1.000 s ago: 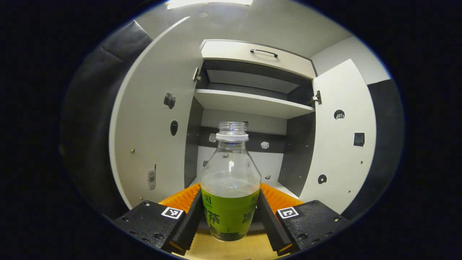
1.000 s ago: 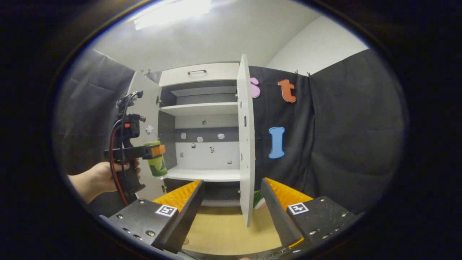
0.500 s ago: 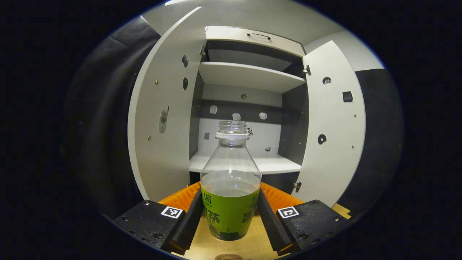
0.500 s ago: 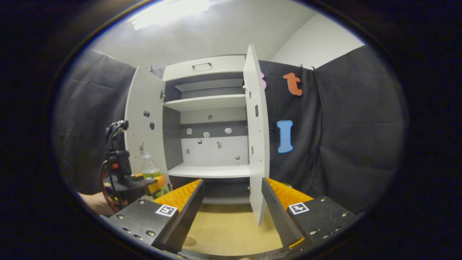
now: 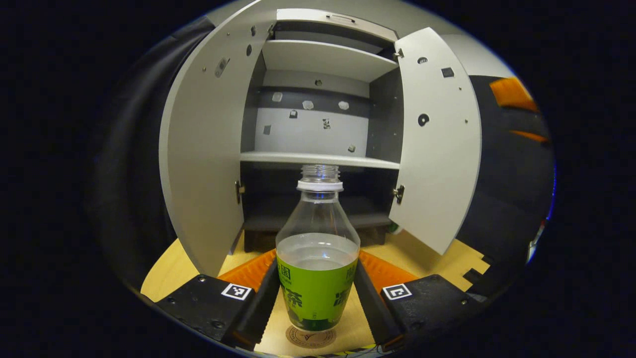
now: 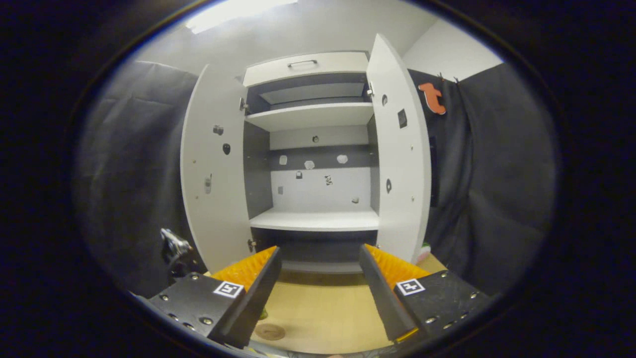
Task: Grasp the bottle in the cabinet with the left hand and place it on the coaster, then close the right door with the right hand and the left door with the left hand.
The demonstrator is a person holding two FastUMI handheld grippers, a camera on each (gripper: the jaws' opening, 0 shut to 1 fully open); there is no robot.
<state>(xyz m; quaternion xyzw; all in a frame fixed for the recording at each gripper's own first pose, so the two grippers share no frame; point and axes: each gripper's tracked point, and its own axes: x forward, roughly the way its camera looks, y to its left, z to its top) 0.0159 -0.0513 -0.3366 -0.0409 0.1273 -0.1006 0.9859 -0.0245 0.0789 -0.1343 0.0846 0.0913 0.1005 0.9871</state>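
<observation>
The placing step is in hand. In the left gripper view the bottle [image 5: 318, 253] is held upright in the left gripper [image 5: 318, 293], both fingers pressed against its green label, and its base is seen at the round coaster [image 5: 311, 336] on the wooden table [image 5: 169, 268]; whether the base already rests on the coaster or hangs just above it cannot be told from this low angle. The cabinet [image 5: 318, 124] is seen behind, with the left door [image 5: 203, 149] and right door [image 5: 437, 149] both swung open.

Next, a firm seat on the coaster is called for, then a release and a clean withdrawal so the bottle is not tipped. The right door [image 6: 400, 154] is to be pushed shut afterwards by the right gripper [image 6: 318, 293], which is held empty with its jaws spread, facing the cabinet.

Compared with a second ago, the bottle has been brought down from shelf height to the table, and the coaster has come into sight beneath it. The right gripper has been shifted to face the cabinet more squarely.
</observation>
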